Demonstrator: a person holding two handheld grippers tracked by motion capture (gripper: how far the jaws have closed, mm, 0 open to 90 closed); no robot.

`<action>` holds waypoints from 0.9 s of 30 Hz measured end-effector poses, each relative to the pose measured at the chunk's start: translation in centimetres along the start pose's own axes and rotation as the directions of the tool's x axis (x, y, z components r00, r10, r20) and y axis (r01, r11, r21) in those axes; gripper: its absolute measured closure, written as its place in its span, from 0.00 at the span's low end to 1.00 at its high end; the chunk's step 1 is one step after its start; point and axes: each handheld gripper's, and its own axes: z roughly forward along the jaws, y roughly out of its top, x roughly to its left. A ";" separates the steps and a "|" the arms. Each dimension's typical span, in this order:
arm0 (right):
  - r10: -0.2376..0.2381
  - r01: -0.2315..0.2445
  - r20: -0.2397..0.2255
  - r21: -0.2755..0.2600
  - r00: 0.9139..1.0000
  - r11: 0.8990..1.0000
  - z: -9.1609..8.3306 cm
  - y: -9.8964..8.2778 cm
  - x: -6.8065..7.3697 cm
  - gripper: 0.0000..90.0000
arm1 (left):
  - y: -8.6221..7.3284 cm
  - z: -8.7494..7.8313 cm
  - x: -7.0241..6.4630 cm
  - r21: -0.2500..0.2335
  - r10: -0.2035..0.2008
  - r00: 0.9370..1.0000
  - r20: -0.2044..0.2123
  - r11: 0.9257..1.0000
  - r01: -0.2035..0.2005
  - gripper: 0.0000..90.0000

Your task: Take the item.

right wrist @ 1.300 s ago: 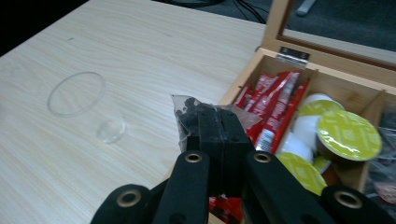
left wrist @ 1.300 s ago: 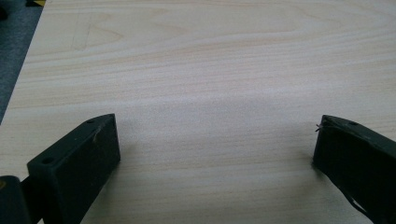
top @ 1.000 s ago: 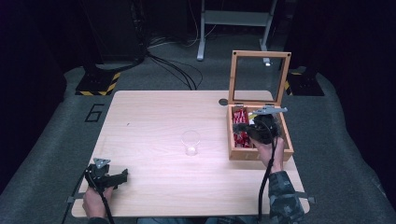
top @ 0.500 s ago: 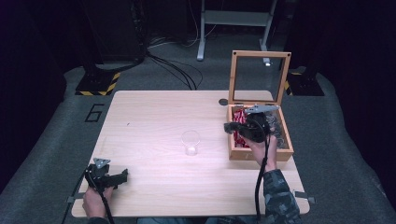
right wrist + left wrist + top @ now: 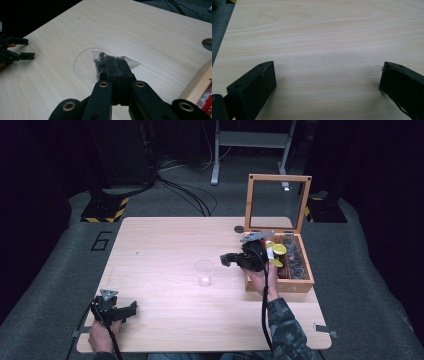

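My right gripper point(image 5: 226, 259) point(image 5: 116, 65) is shut on a small clear sachet point(image 5: 102, 61) with dark bits inside. It hangs just left of the wooden box point(image 5: 300, 285) and points toward a clear plastic cup point(image 5: 204, 272) point(image 5: 83, 63) standing mid-table. In the right gripper view the sachet overlaps the cup's rim. My left gripper point(image 5: 127, 309) point(image 5: 327, 75) rests low at the table's near left corner, jaws wide open over bare wood with nothing between them. It is also the small black gripper point(image 5: 22, 48) at the far left of the right gripper view.
The box stands at the table's right side with its glass lid point(image 5: 277, 202) upright, and holds several packets in red, yellow and dark wrappers. A round cable hole point(image 5: 239, 228) lies just left of the lid. Dark floor surrounds the table.
My right gripper has come out of the box and moved left toward the cup, carrying the sachet. The left gripper has not moved.
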 end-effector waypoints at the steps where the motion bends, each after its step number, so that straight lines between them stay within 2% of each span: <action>1: 0.000 0.000 0.000 0.000 1.000 1.000 0.0 0.0 0.0 1.00 | 0.0 0.0 0.0 0.000 0.000 1.000 0.000 1.000 0.000 0.01; 3: -0.021 0.021 0.004 0.012 1.000 1.000 0.5 0.2 0.5 1.00 | 0.0 0.0 0.0 0.000 0.000 1.000 -0.001 1.000 0.000 0.01; 7: -0.010 0.010 -0.010 0.013 1.000 1.000 1.1 0.6 0.7 1.00 | 0.0 0.0 0.0 0.000 -0.007 1.000 0.001 1.000 0.007 0.01; 9: -0.023 0.023 -0.004 0.022 1.000 0.999 1.5 0.9 1.1 1.00 | 0.0 0.0 0.0 0.000 -0.008 1.000 0.001 1.000 0.008 0.01; 12: -0.038 0.038 -0.002 0.020 0.999 0.999 1.5 1.5 2.0 1.00 | 0.0 0.0 0.0 -0.001 -0.008 1.000 0.001 1.000 0.008 0.01; 17: -0.049 0.049 -0.023 0.024 0.999 0.998 1.6 2.0 2.1 1.00 | 0.0 0.0 0.0 0.000 -0.007 1.000 0.001 1.000 0.007 0.01; 19: -0.038 0.039 -0.034 0.037 0.999 0.999 2.2 2.1 2.0 1.00 | 0.0 0.0 0.0 0.000 -0.007 1.000 0.000 1.000 0.007 0.01; 22: -0.070 0.072 -0.035 0.050 0.997 0.996 2.8 2.5 2.9 1.00 | 0.0 0.0 0.0 0.000 -0.008 1.000 0.000 1.000 0.008 0.01; 26: -0.064 0.067 -0.040 0.076 0.997 0.995 4.1 2.7 3.1 1.00 | 0.0 0.0 0.0 -0.001 -0.008 1.000 0.000 1.000 0.008 0.01; 27: -0.077 0.080 -0.037 0.087 0.996 0.993 4.3 2.7 3.3 1.00 | 0.0 0.0 0.0 -0.001 -0.008 1.000 0.000 1.000 0.008 0.01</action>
